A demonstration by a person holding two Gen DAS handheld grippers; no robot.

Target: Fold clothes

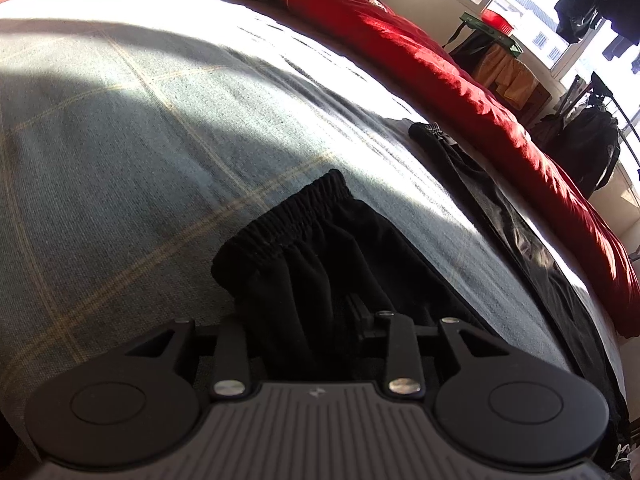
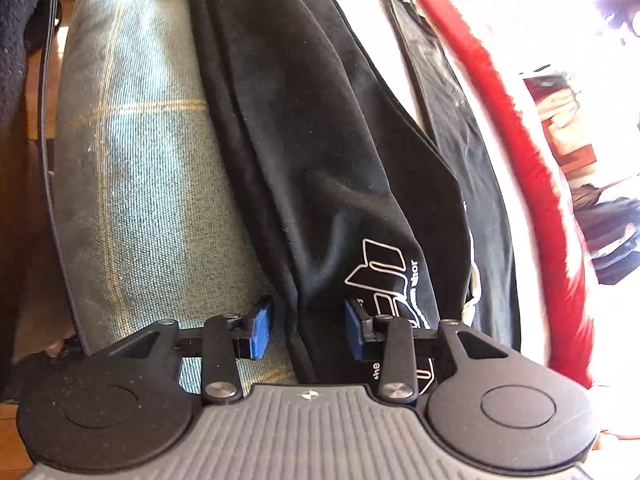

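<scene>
Black printed garment between spread blue pads

The right hand-held gripper (image 2: 309, 330) straddles a fold of black cotton garment with white outline lettering (image 2: 320, 152) on the grey-green plaid bed cover (image 2: 152, 168); red quilt (image 2: 516, 128) at two o'clock.

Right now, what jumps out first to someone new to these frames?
The red quilt along the far side of the bed, bright in sunlight. Then the black garment stretched across the grey-green plaid bedcover, its elastic cuff ahead of the left gripper and white logo by the open right gripper.
</scene>
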